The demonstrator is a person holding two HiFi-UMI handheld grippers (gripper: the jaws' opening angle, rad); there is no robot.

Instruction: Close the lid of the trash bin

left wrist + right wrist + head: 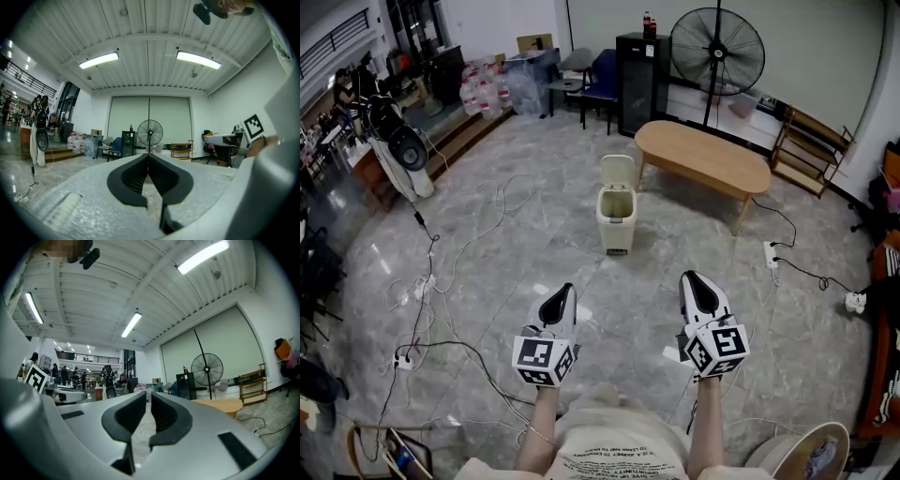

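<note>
Out toward the far middle of the floor [506, 272], the cream trash bin [616, 220] stands upright with its lid [618, 171] tipped up and back, leaving the mouth open. It sits just beside the left end of the oval wooden table [703, 155]. I hold both grippers level over the near edge of the floor, well apart from the bin. My left gripper [563, 292] has its jaws pressed together on nothing. My right gripper [693, 283] likewise has its jaws closed and empty.
</note>
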